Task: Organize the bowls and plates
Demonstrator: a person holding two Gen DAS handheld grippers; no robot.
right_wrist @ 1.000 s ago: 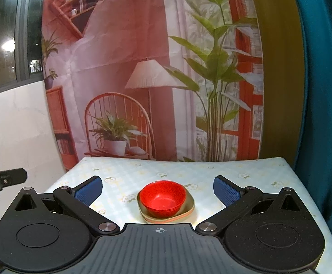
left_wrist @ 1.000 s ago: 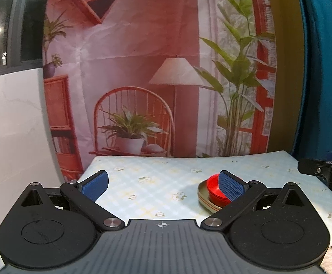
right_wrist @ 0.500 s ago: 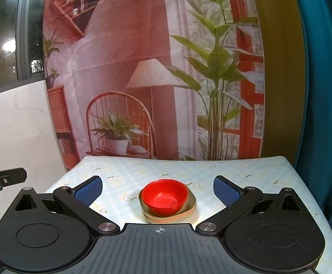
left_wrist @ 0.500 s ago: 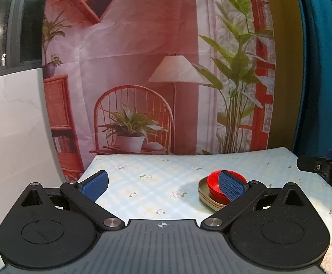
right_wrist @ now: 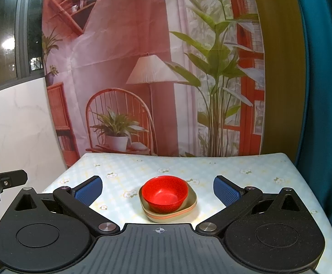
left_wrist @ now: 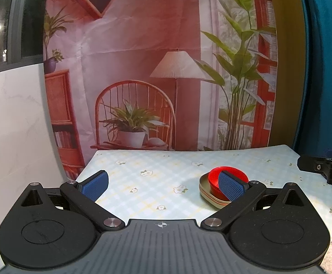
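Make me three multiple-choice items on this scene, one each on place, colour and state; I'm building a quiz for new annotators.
1. Where does the bowl sit?
A. on the bare tablecloth
B. in the stacked plates
C. between the right fingers

2. What colour is the bowl?
A. red
B. blue
C. white

3. How is the right gripper?
A. shut on the bowl
B. shut on nothing
C. open

Answers: 1 B, the bowl rests inside the top plate. 2 A, it is red inside and out. 3 C, the blue fingers stand wide apart, with the bowl beyond them, untouched.
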